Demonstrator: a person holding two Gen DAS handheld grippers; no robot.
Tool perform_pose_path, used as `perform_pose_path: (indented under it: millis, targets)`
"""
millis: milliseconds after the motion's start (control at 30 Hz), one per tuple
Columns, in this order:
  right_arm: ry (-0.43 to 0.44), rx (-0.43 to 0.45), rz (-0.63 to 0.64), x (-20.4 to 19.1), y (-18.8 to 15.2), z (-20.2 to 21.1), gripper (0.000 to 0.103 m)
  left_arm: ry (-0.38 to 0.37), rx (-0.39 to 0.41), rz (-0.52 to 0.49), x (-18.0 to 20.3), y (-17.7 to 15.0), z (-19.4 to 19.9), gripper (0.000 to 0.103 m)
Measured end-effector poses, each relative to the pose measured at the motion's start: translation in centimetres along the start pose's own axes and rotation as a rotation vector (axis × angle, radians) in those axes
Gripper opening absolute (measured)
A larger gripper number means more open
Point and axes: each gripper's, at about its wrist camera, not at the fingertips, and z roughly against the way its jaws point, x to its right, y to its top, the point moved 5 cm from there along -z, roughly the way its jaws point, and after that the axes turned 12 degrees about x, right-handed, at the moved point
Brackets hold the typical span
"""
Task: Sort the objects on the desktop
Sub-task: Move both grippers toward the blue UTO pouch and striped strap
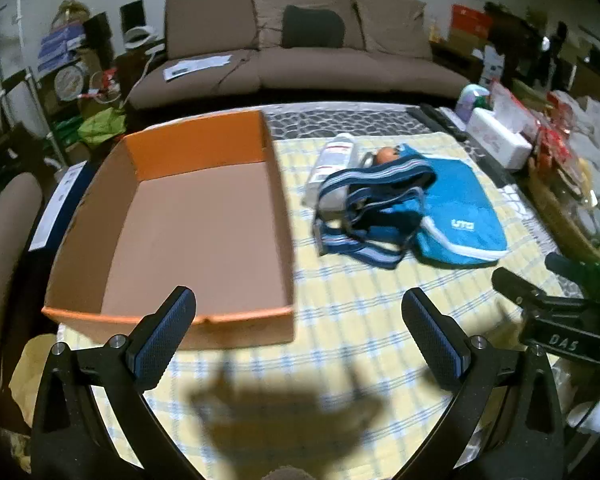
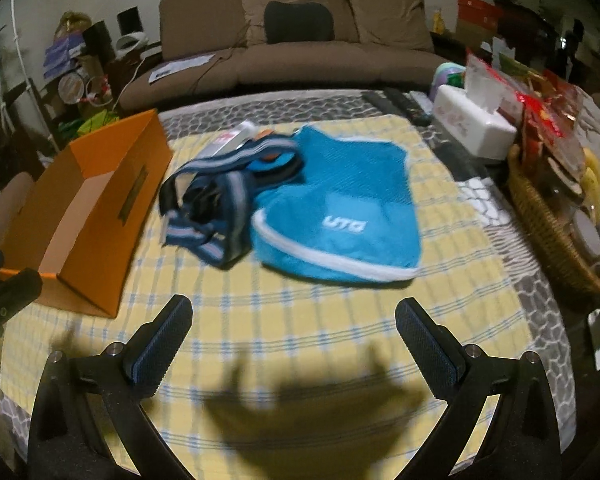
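Both tongs, left (image 1: 299, 334) and right (image 2: 294, 340), hang spread and empty over the checked cloth (image 2: 300, 320); blue bag (image 2: 340, 208) at twelve o'clock, orange box (image 1: 172, 232) at ten.

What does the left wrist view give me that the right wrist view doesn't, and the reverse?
Only the left wrist view: the orange box's whole bare floor, and the right gripper entering at the right edge.
Only the right wrist view: the wicker basket in full and the box's outer side wall.
Both: blue bag with striped straps, white bottle, tissue box, sofa.
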Motion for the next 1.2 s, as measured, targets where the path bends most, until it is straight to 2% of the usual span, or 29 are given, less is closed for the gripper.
perform_pose_path:
  millis: [300, 667, 800, 1000, 1100, 1200]
  targets:
    - [-0.044, 0.021, 0.001, 4.8, 2.0, 0.7, 0.103, -0.084, -0.045, -0.011, 4.7, 0.4, -3.1, 0.103]
    - [-0.043, 0.008, -0.036, 7.9, 1.5, -0.6, 0.103, -0.108, -0.106, 0.005, 8.0, 2.2, -8.5, 0.103]
    - [-0.036, -0.002, -0.049, 8.4, 0.9, -1.5, 0.103, -0.102, -0.128, -0.001, 9.4, 2.7, -10.9, 0.103]
    - [-0.021, 0.000, -0.059, 8.7, 0.8, -2.1, 0.103, -0.052, -0.158, 0.009, 10.1, 2.5, -14.1, 0.102]
    - [-0.015, -0.002, -0.062, 8.8, 0.8, -2.6, 0.103, -0.042, -0.153, 0.026, 10.0, 2.5, -14.8, 0.098]
    - [-0.010, -0.005, -0.066, 9.0, 0.6, -3.0, 0.103, -0.037, -0.161, 0.028, 10.1, 2.7, -15.7, 0.083]
